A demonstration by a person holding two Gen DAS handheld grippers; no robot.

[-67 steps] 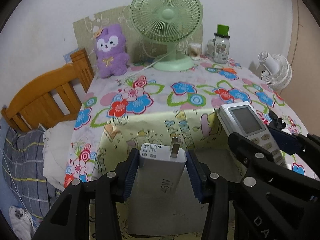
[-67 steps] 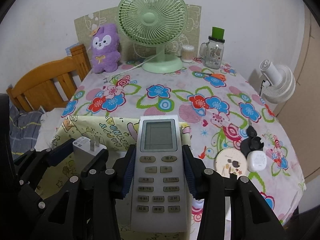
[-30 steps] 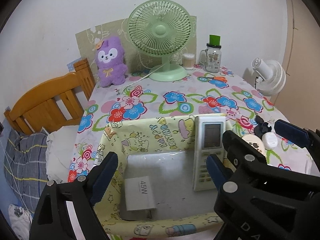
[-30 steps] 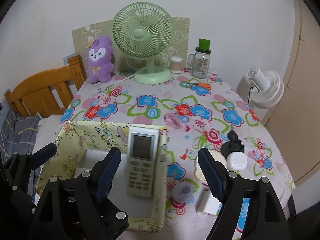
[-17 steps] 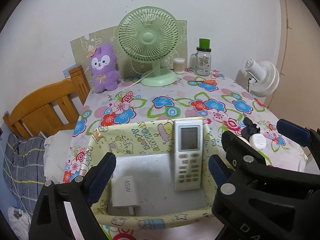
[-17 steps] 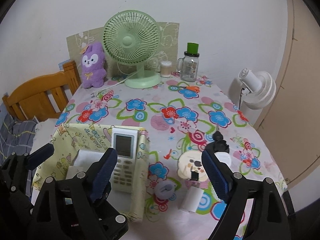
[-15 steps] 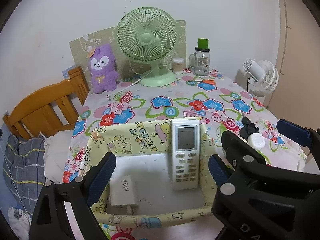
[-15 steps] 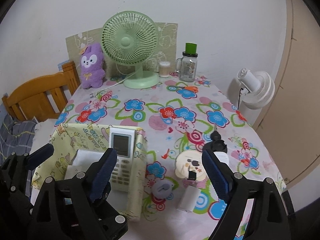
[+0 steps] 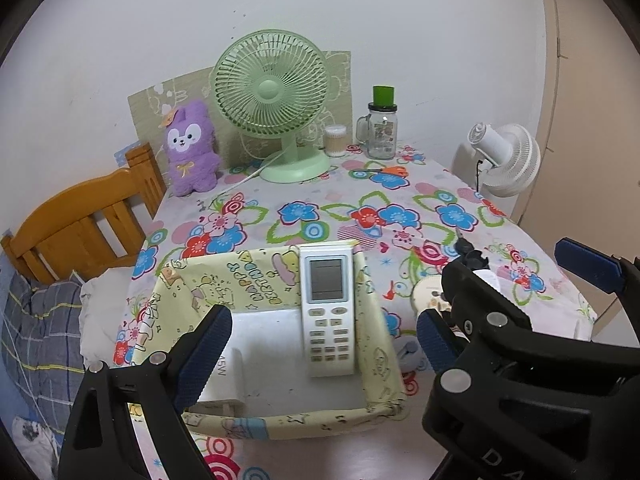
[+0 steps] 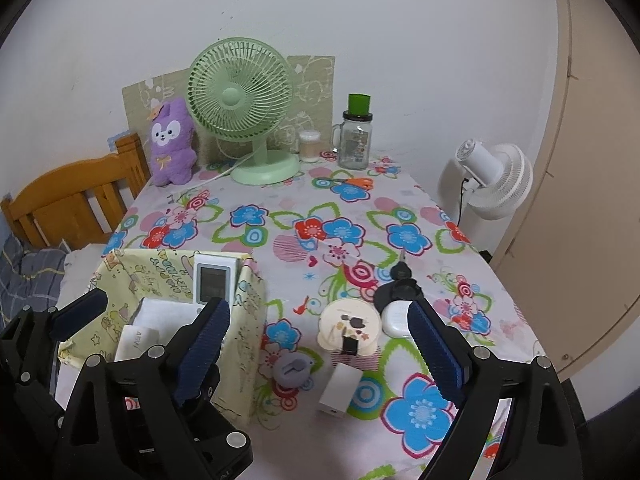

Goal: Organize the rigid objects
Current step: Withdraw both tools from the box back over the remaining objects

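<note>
A yellow fabric storage box [image 9: 256, 276] [image 10: 244, 344] stands at the near left of the floral table. A white remote [image 9: 328, 312] [image 10: 212, 278] leans inside against its far wall. A white 45W charger [image 9: 222, 376] [image 10: 134, 342] lies on the box floor at the left. My left gripper [image 9: 320, 356] is open and empty above the box. My right gripper [image 10: 320, 356] is open and empty, raised over loose items to the right of the box: a small white charger [image 10: 340, 394], a grey round piece [image 10: 292, 372], a round cream case [image 10: 352, 328], a white earbud case [image 10: 398, 318] and a black key fob [image 10: 400, 286].
At the back stand a green desk fan [image 10: 244, 120], a purple plush [image 10: 170, 144], a glass jar with a green lid [image 10: 356, 136], a small cup [image 10: 310, 146] and orange scissors [image 10: 352, 182]. A wooden chair [image 10: 72, 200] is left; a white fan [image 10: 496, 178] is right.
Both grippers let go of the charger and the remote, which now rest in the box. Both grippers have since pulled back and up; the right one has swung right over the loose items.
</note>
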